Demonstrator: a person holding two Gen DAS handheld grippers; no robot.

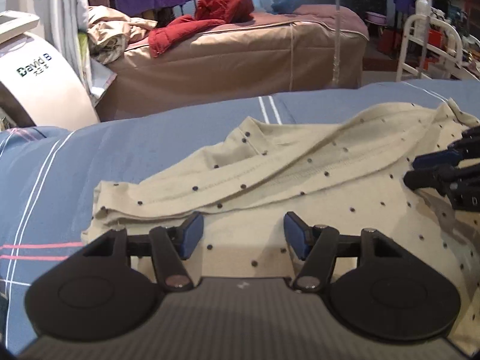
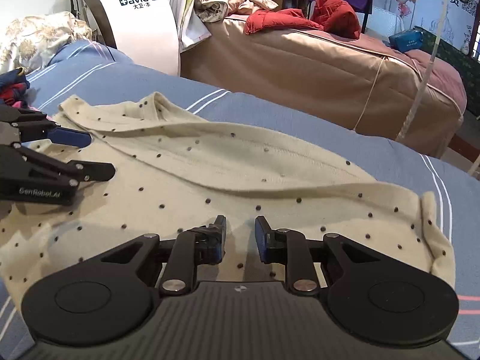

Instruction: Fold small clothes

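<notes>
A cream garment with small dark dots [image 1: 270,180] lies spread on the blue striped bed cover [image 1: 120,156], with a long fold running across it; it also shows in the right wrist view [image 2: 210,162]. My left gripper [image 1: 243,234] is open and empty just above the garment's near part. My right gripper [image 2: 240,234] is open, with a narrower gap, and hovers over the garment near its right end. Each gripper shows in the other's view, the right gripper [image 1: 420,168] at the right edge, the left gripper [image 2: 99,156] at the left edge.
A brown-covered bed [image 1: 240,60] with a red jacket [image 1: 210,15] stands beyond the blue cover [image 2: 300,114]. A white machine marked David B [image 2: 135,15] stands at the left. Dark and red clothes [image 2: 12,87] lie at the far left. A white rack [image 1: 426,51] is at the right.
</notes>
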